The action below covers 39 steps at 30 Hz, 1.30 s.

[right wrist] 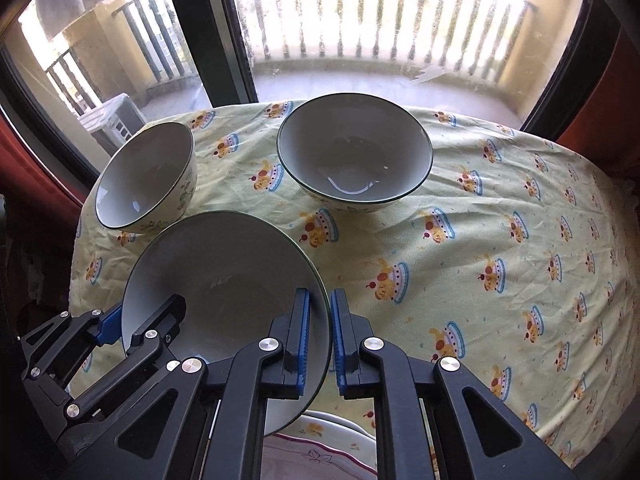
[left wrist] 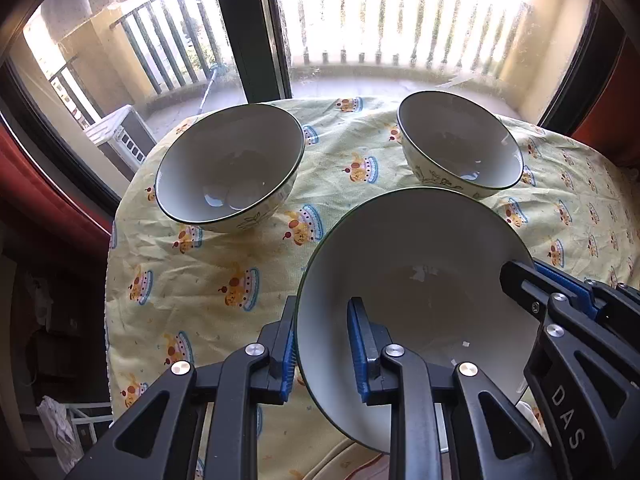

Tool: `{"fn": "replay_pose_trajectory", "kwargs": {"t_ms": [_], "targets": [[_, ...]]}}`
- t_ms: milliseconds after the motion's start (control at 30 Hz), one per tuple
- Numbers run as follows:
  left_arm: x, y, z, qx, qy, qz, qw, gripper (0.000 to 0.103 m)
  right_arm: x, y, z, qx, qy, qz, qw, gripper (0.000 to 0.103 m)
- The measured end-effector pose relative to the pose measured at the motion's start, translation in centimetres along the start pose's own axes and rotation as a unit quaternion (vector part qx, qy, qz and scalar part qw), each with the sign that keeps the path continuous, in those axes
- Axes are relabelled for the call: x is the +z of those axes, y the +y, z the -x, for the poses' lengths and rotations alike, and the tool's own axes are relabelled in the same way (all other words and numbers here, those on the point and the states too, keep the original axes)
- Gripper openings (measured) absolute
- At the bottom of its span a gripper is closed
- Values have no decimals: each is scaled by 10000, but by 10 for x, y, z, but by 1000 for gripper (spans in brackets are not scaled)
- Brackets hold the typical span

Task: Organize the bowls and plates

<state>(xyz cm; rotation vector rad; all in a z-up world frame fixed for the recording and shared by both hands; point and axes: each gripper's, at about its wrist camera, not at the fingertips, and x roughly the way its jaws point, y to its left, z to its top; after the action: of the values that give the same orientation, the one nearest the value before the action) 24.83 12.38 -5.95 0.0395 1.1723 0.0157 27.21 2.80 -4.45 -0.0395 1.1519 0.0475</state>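
Observation:
A white bowl with a dark green rim (left wrist: 420, 272) (right wrist: 224, 264) hangs tilted above the table's near side, held from both sides. My left gripper (left wrist: 320, 320) (right wrist: 140, 320) is shut on its left rim, one finger inside and one outside. My right gripper (right wrist: 322, 304) (left wrist: 532, 276) is shut on its right rim in the same way. Two matching bowls with leaf patterns stand upright on the cloth beyond it: one at the left (left wrist: 228, 168) (right wrist: 146, 176), one at the right (left wrist: 460, 144) (right wrist: 354, 152).
A yellow tablecloth (left wrist: 200, 280) (right wrist: 480, 240) with cartoon prints covers the round table. Under the held bowl, at the near edge, lies a plate with a floral print (right wrist: 320, 436). A window with a balcony railing (right wrist: 360, 40) stands just past the table's far edge.

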Motion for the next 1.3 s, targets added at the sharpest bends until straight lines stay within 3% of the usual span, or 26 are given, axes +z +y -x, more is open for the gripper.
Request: {"fn": "replay_pose_trajectory", "kwargs": {"t_ms": [600,1300], "targets": [[-42,-102,51,21,-215,254,9994,22,-46,-102,60,286,-265,127,9992,14],[-112,-189,54,-131,36,255,9996,22,-120,-197,76,290,-141,124,9994,14]]}}
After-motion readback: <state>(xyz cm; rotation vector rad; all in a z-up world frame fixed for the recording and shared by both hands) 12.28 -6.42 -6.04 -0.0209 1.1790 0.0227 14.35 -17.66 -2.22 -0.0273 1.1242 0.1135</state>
